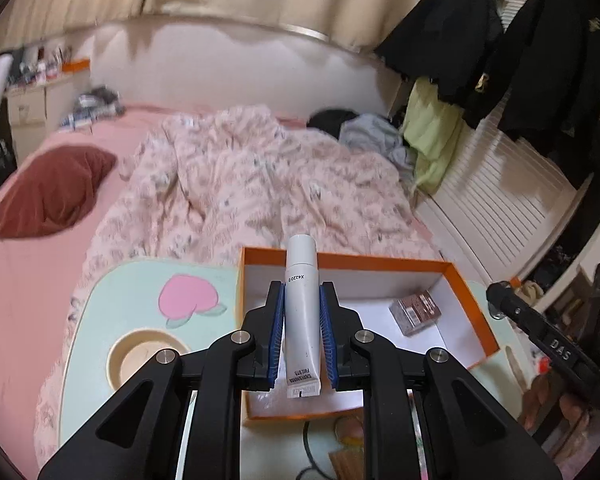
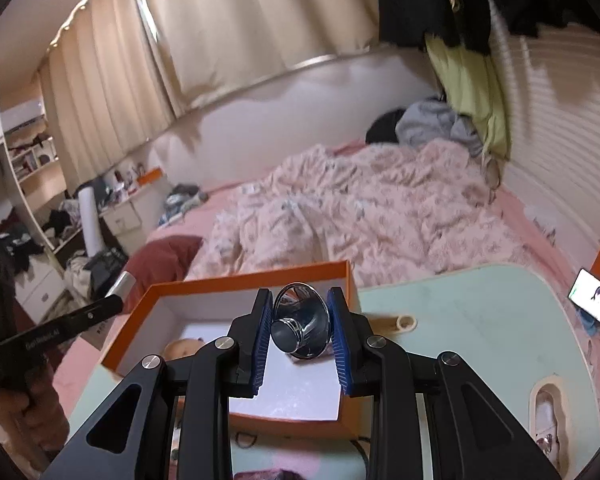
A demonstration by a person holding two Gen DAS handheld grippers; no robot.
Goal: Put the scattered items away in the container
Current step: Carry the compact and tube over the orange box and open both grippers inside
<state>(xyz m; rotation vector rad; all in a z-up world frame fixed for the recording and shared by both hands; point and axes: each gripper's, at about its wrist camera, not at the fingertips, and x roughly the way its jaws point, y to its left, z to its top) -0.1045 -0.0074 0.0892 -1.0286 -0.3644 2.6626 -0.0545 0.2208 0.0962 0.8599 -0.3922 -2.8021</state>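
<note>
My left gripper point(image 1: 302, 286) is shut on a white tube point(image 1: 301, 320) and holds it, cap pointing away, over the near part of the orange box point(image 1: 380, 261) with a white inside. A small brown packet point(image 1: 415, 310) lies in the box. In the right wrist view my right gripper point(image 2: 300, 294) is shut on a shiny silver round object point(image 2: 300, 328) above the same orange box point(image 2: 252, 276). A beige round item point(image 2: 184, 346) shows in the box's left corner, partly hidden by the gripper.
The box stands on a mint lap table point(image 1: 140, 280) with a pink peach print and a round cup recess point(image 1: 140, 360), set on a bed with a pink quilt point(image 1: 260, 168). A phone point(image 2: 594, 302) lies at the table's right edge. A dark cable point(image 1: 312, 440) runs in front of the box.
</note>
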